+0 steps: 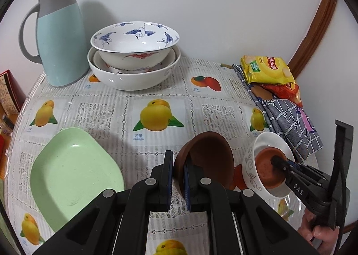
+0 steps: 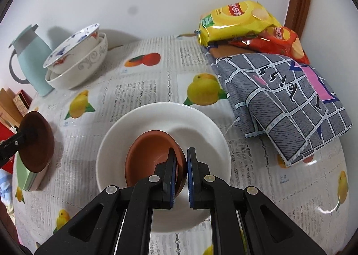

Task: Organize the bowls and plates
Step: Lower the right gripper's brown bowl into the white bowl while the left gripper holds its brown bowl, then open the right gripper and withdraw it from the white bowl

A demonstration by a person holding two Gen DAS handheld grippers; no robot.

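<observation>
My left gripper (image 1: 178,180) is shut on the rim of a brown bowl (image 1: 208,156) and holds it tilted above the table; the bowl also shows in the right wrist view (image 2: 37,141). My right gripper (image 2: 180,175) is shut on the rim of a second brown bowl (image 2: 150,154) that sits inside a white bowl (image 2: 201,125); both show in the left wrist view, the brown bowl (image 1: 266,170) in the white bowl (image 1: 270,141). A green plate (image 1: 73,174) lies at the front left. Stacked white bowls (image 1: 134,62) with blue and red bird patterns stand at the back.
A light blue thermos jug (image 1: 58,38) stands at the back left by the wall. Yellow and red snack bags (image 2: 237,20) and a folded grey checked cloth (image 2: 284,100) lie at the right. The round table (image 1: 156,98) has a fruit-print cover.
</observation>
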